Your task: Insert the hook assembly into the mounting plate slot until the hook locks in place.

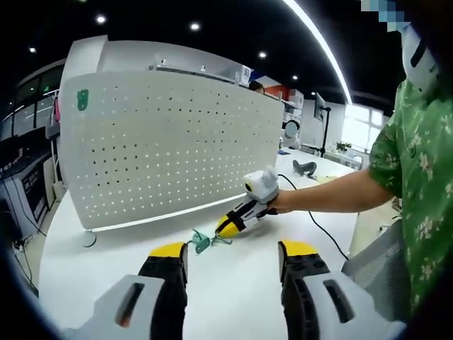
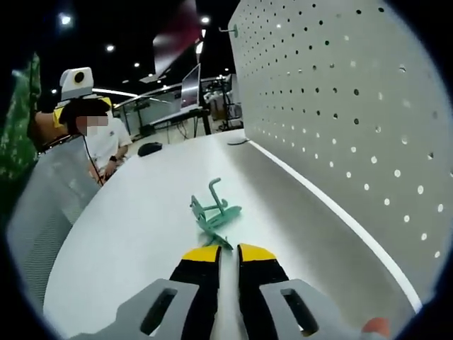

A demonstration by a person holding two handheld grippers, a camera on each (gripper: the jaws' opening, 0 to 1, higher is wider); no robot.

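White table (image 1: 233, 283) bears green hook (image 2: 212, 212) beside blank pegboard (image 1: 170, 149).

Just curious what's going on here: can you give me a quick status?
Left gripper open, hovering. Right gripper shut beside green hook, which lies on table. Pegboard unobstructed.

White table (image 1: 233, 283) with a rounded edge, smooth matte top, carries everything here. Green hook assembly (image 1: 203, 242) lies flat on it, just in front of the upright white pegboard panel (image 1: 170, 142); in the right gripper view the hook assembly (image 2: 214, 212) has one prong sticking up. Pegboard panel (image 2: 354, 120) stands on the tabletop on a round foot (image 1: 88, 239) near the table's edge. A black cable (image 1: 322, 230) runs across the surface. Farther back on the table, a dark mouse-like object (image 2: 149, 149) and a dark headset-shaped item (image 1: 304, 168).
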